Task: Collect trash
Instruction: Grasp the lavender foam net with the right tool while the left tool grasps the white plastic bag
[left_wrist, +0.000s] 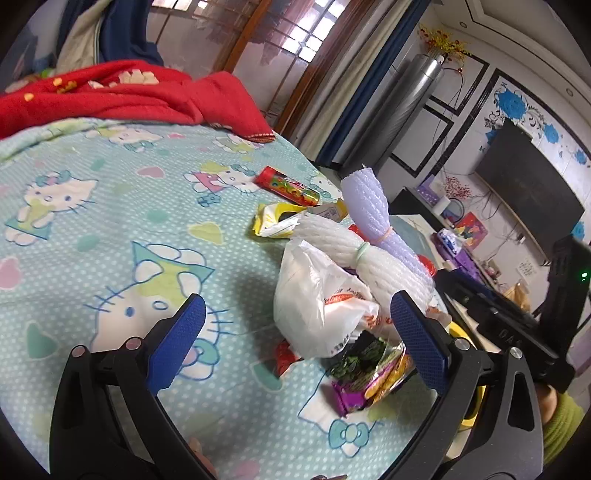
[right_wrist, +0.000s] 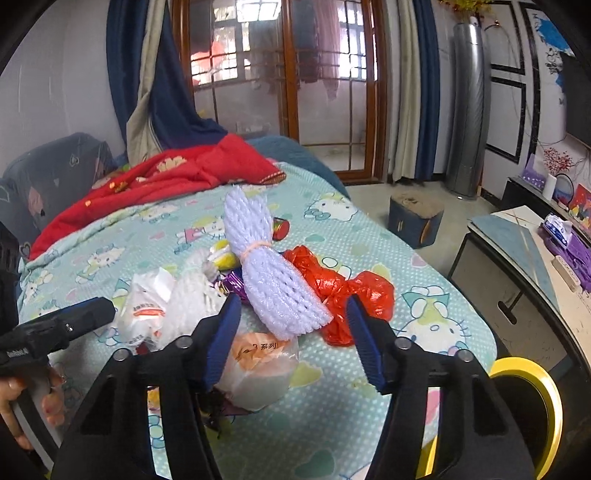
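A pile of trash lies on the cartoon-cat bedsheet (left_wrist: 92, 229). It holds a white plastic bag (left_wrist: 314, 306), a white foam net bundle (left_wrist: 332, 236), a lilac foam net bundle (right_wrist: 273, 280), a red plastic bag (right_wrist: 343, 291), a purple and green snack wrapper (left_wrist: 365, 380), a yellow wrapper (left_wrist: 273, 218) and a red tube wrapper (left_wrist: 291, 186). My left gripper (left_wrist: 295, 343) is open, low over the sheet, with the white bag between its fingers. My right gripper (right_wrist: 295, 332) is open, its fingers on either side of the lilac bundle's near end.
A red quilt (left_wrist: 122, 96) lies at the far end of the bed. A yellow-rimmed bin (right_wrist: 532, 402) stands at the bed's right edge. A low table (right_wrist: 524, 251) and a blue stool (right_wrist: 413, 218) stand on the floor to the right.
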